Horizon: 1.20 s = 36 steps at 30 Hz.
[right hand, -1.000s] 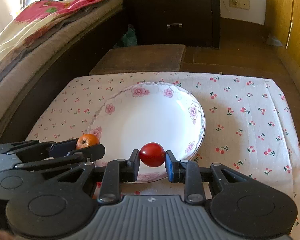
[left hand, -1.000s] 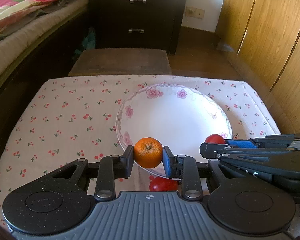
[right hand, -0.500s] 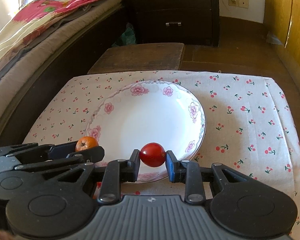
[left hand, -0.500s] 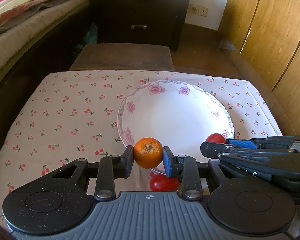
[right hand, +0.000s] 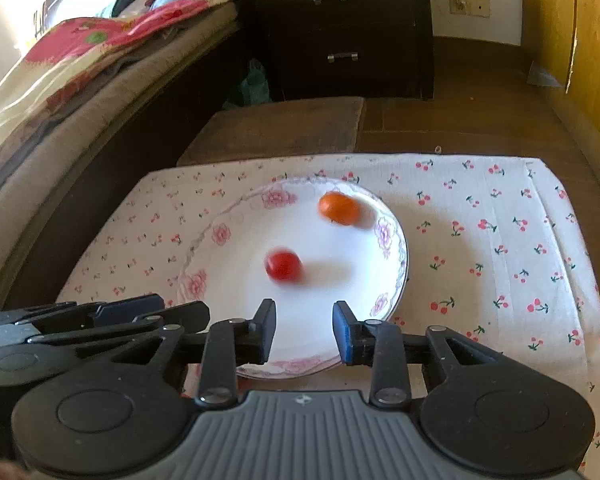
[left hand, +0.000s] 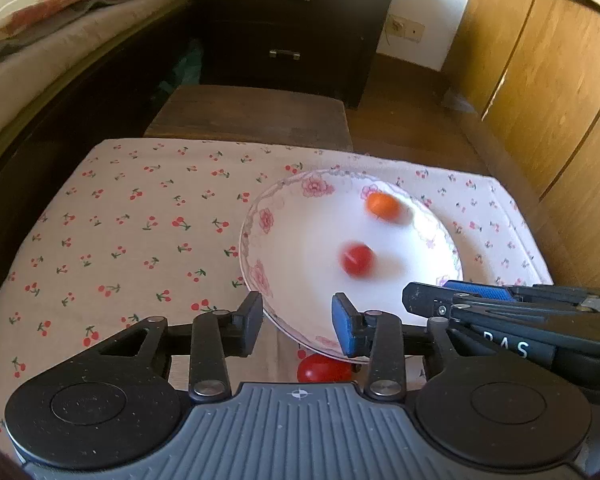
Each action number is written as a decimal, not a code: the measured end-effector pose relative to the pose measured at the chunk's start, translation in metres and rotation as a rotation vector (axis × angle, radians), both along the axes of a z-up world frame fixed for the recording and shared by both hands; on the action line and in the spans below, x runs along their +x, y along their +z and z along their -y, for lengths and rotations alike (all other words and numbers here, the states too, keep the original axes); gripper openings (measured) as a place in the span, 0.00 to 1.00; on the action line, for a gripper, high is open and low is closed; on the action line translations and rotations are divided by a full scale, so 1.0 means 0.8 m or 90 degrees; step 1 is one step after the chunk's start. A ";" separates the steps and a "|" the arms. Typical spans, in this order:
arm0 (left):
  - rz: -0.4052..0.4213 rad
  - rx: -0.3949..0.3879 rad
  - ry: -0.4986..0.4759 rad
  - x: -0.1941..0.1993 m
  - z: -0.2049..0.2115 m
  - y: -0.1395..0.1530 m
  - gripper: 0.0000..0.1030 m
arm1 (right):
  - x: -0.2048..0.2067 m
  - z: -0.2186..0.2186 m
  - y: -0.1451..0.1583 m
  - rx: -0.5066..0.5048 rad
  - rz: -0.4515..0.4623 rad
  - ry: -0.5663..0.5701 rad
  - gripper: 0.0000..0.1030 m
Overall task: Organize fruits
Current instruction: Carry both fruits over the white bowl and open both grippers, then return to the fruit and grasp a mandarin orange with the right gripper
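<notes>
A white flowered plate (left hand: 266,216) (right hand: 220,236) sits on a cherry-print cloth (left hand: 140,220). An orange (left hand: 383,206) (right hand: 338,209) lies near the plate's far rim. A red tomato (left hand: 356,261) (right hand: 283,266) lies near its middle. Both are motion-blurred. My left gripper (left hand: 298,325) hovers over the plate's near rim, its jaws opening with nothing between them. My right gripper (right hand: 304,330) is beside it over the near rim, its jaws also opening and empty. A second red tomato (left hand: 324,369) lies on the cloth just under the plate's near edge, partly hidden by the left gripper's body.
A low wooden stool (left hand: 252,112) stands beyond the table. Behind it is a dark chest of drawers (left hand: 292,28). A bed with bedding (left hand: 60,20) runs along the left, and wooden wardrobe doors (left hand: 560,80) are on the right.
Both grippers have let go: the orange left the left jaws and the tomato left the right jaws. Both fruits now lie farther in on the plate.
</notes>
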<state>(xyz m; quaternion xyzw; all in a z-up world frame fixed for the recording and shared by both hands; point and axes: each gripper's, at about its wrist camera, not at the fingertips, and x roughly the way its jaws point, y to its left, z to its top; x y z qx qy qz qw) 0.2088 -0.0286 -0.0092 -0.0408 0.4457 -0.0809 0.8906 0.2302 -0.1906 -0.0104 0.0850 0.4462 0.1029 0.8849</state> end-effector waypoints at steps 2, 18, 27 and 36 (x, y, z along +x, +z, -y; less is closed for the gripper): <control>0.004 -0.014 0.001 -0.001 -0.003 0.006 0.49 | -0.002 0.002 0.006 0.000 0.009 -0.004 0.33; 0.020 -0.011 -0.020 -0.058 -0.033 0.038 0.56 | -0.078 -0.019 0.040 0.028 0.029 0.010 0.37; -0.006 0.007 -0.014 -0.084 -0.046 0.033 0.56 | -0.117 -0.044 0.024 0.018 0.007 0.030 0.37; -0.035 0.024 -0.026 -0.096 -0.044 0.024 0.58 | -0.136 -0.045 0.001 0.022 -0.031 0.039 0.37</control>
